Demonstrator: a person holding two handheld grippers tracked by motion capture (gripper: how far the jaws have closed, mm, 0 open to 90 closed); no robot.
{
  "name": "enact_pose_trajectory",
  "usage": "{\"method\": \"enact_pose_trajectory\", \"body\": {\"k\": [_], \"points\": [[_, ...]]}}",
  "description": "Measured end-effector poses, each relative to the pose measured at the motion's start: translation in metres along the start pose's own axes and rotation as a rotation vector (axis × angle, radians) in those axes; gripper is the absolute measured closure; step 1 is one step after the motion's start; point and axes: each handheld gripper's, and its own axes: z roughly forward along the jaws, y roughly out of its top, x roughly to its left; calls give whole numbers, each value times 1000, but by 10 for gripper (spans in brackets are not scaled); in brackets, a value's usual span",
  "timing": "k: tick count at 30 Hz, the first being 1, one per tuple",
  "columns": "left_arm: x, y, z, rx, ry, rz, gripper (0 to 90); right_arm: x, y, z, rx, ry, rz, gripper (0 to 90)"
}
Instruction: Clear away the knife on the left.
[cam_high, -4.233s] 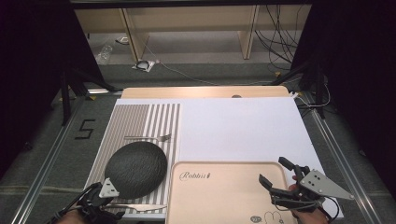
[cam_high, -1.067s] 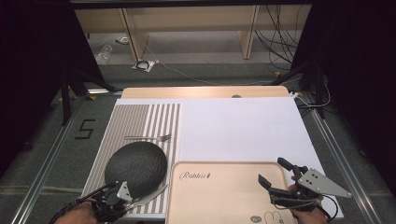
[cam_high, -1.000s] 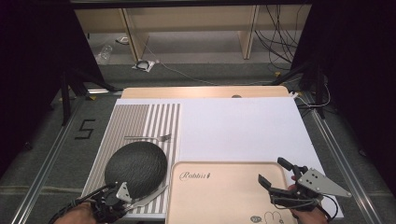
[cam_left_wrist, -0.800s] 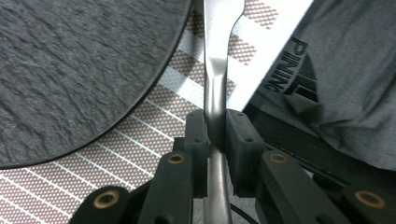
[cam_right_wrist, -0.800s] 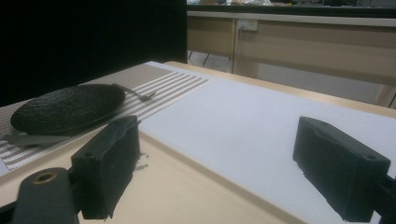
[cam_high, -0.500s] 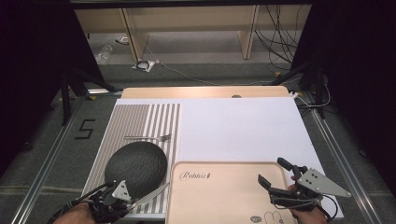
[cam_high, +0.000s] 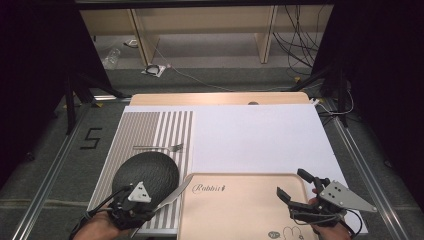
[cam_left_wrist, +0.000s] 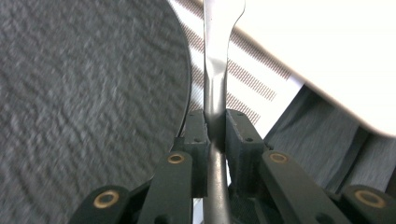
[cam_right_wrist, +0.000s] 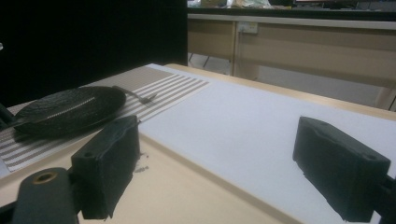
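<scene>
While the left claw (cam_left_wrist: 215, 128) pinches it, the slim knife (cam_left_wrist: 218, 60) gleams silver (right claw (cam_right_wrist: 233, 163) gaping).

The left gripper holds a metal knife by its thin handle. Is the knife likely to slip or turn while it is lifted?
The knife looks smooth and shiny, so it may slip. The left gripper pinches only its narrow handle, so the blade end could swing down. It looks stiff, unlikely to bend.

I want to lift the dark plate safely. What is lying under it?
The dark plate rests on the striped placemat, whose stripes show around it. A fork lies on the mat just beyond the plate. Whatever else might lie under the plate is covered and cannot be seen.
</scene>
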Motion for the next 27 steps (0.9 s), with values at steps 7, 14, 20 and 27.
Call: {"method": "enact_pose_trajectory", "body": {"k": [7,14,20,27], "points": [[-6,15,3,-41,-1,3,792,1,0,0,-5,2,2,156],[-13,23,3,-76,-3,2,792,0,0,0,1,0,2,156],[-23,38,6,-110,-6,12,792,0,0,-1,-4,-1,4,156],[-34,52,15,-101,-32,22,792,-1,1,-1,-10,-3,7,156]]}}
